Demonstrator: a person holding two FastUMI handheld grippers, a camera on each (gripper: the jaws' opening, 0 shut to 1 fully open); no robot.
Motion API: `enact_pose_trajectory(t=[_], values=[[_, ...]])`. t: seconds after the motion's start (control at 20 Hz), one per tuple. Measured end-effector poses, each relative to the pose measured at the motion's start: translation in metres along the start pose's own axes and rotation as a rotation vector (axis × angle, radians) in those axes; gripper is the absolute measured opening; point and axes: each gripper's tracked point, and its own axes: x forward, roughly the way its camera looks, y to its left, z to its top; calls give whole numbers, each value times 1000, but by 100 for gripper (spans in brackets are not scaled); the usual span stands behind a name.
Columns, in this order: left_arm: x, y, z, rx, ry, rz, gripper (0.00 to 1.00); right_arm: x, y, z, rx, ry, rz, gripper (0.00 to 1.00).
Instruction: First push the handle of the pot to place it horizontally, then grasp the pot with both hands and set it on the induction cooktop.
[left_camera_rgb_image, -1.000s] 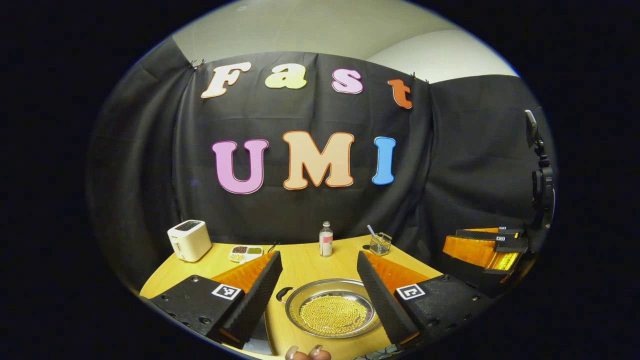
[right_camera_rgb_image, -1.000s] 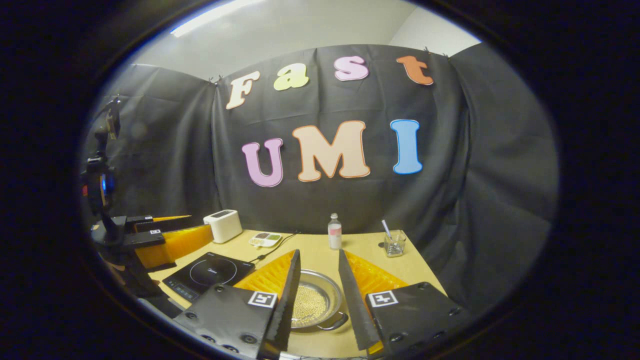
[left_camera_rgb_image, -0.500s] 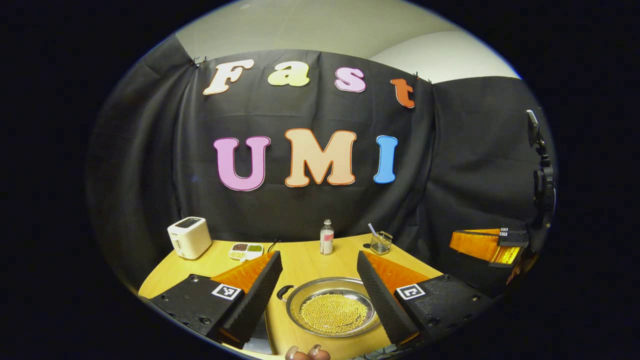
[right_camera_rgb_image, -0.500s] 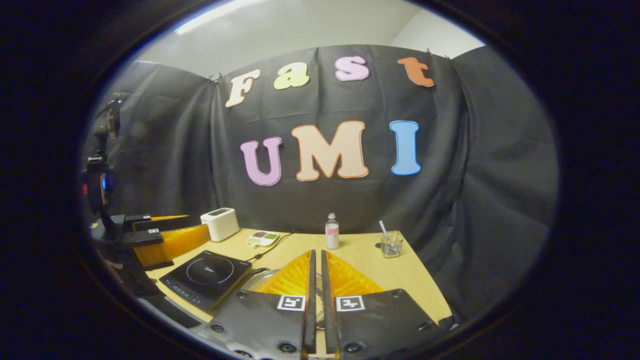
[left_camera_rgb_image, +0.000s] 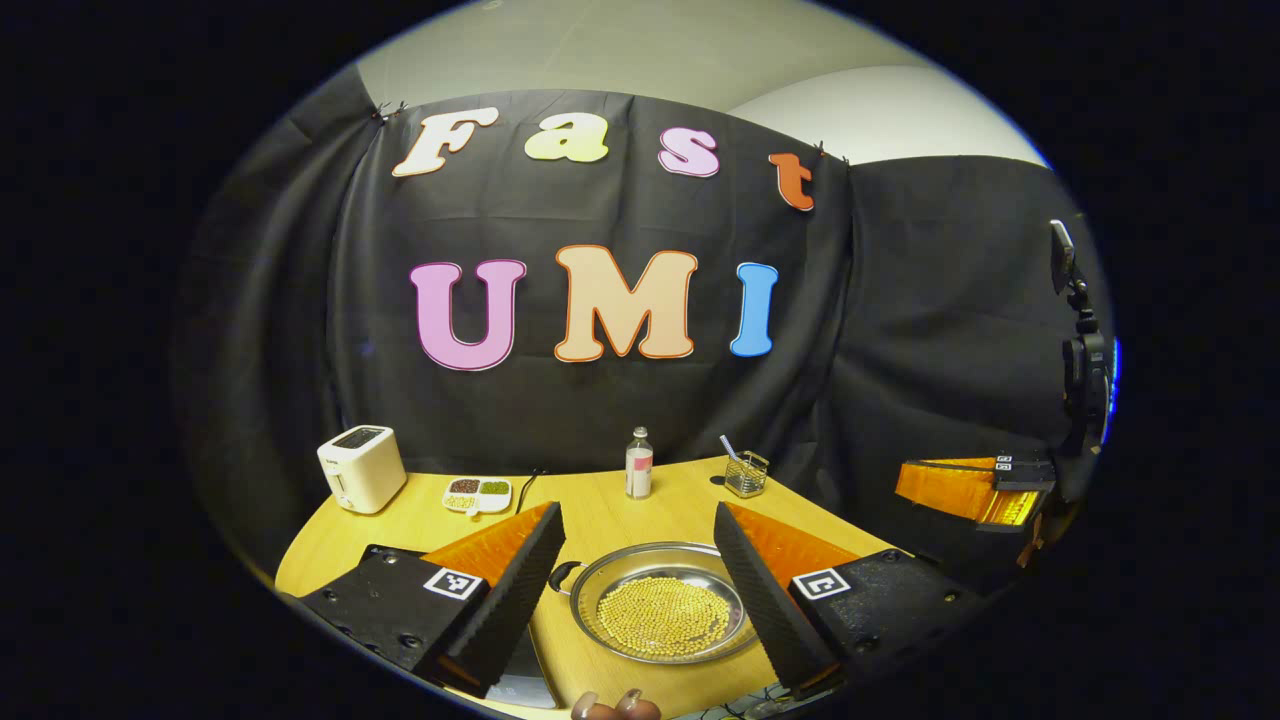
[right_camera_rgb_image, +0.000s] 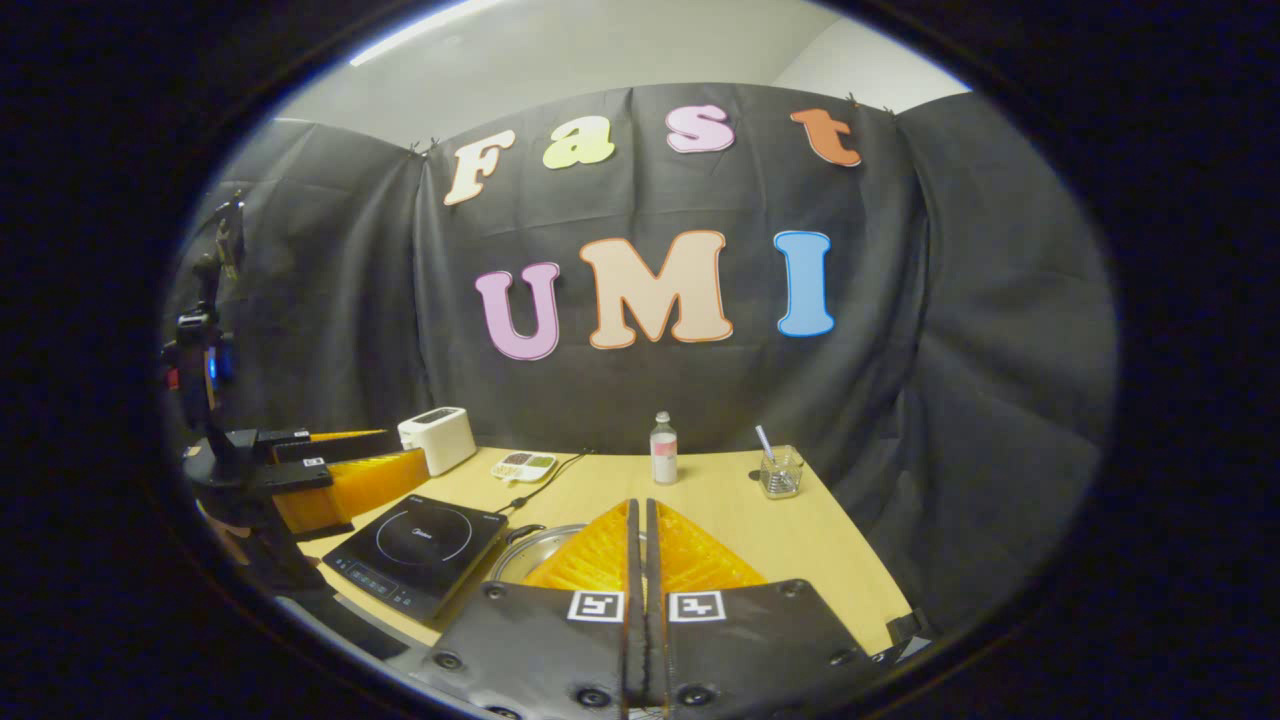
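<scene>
In the left gripper view, the pot (left_camera_rgb_image: 664, 616), a shallow steel pan, sits on the wooden table (left_camera_rgb_image: 610, 515) near the front edge, and its bottom is covered with small yellow beads (left_camera_rgb_image: 664, 618). A dark handle (left_camera_rgb_image: 562, 577) sticks out from its left rim. Farther back on the table stand a white toaster (left_camera_rgb_image: 358, 468) at the far left, a small divided dish (left_camera_rgb_image: 478, 493) with dark, green and pale grains in its sections, a small bottle (left_camera_rgb_image: 638, 463) at the middle, and a clear glass (left_camera_rgb_image: 746, 474) with a straw-like stick in it to the right. The left gripper (left_camera_rgb_image: 638, 535) hangs over the near edge with its fingers (left_camera_rgb_image: 520, 575) spread wide apart, one on each side of the pot and touching nothing. At the far right, the right gripper (left_camera_rgb_image: 1000, 485) shows off the table's edge.

In the right gripper view, the induction cooktop (right_camera_rgb_image: 420, 548) lies on the table (right_camera_rgb_image: 800, 535) to the left, its black cord running back toward the divided dish (right_camera_rgb_image: 527, 465). The pot (right_camera_rgb_image: 530, 550) lies just right of the cooktop, mostly hidden behind the orange fingers; only its left rim and dark handle (right_camera_rgb_image: 523, 533) can be seen. The toaster (right_camera_rgb_image: 437, 438), bottle (right_camera_rgb_image: 663, 449) and glass (right_camera_rgb_image: 780, 470) stand along the far side. The right gripper (right_camera_rgb_image: 638, 520) has its fingers (right_camera_rgb_image: 595, 555) brought together with just a thin slit between them, and nothing is held. Whether their tips touch the pot cannot be told. The left gripper (right_camera_rgb_image: 330, 470) shows at the far left, beside the cooktop.
</scene>
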Motion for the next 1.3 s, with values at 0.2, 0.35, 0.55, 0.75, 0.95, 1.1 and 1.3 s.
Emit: enact_pose_trajectory(t=[0.2, 0.35, 0.55, 0.75, 0.95, 1.1, 1.3], values=[[-2, 9, -1, 0, -3, -15, 97, -3, 7, -10, -9, 21, -17, 2], [0, 14, -2, -6, 1, -12, 97, -1, 11, -19, -15, 49, -12, 2], [7, 17, -5, -16, 8, 5, 97, 9, 11, -41, -24, 106, 13, 0], [17, 25, -8, -3, 7, 73, 97, 27, 4, -73, -32, 194, 69, 2], [35, 21, -17, -4, 26, 109, 97, 43, -6, -113, -42, 297, 131, 0], [45, 20, -28, -46, 56, 148, 97, 55, -12, -144, -45, 377, 178, 2], [49, 26, -38, -77, 84, 214, 97, 56, -13, -188, -61, 488, 257, 0]])
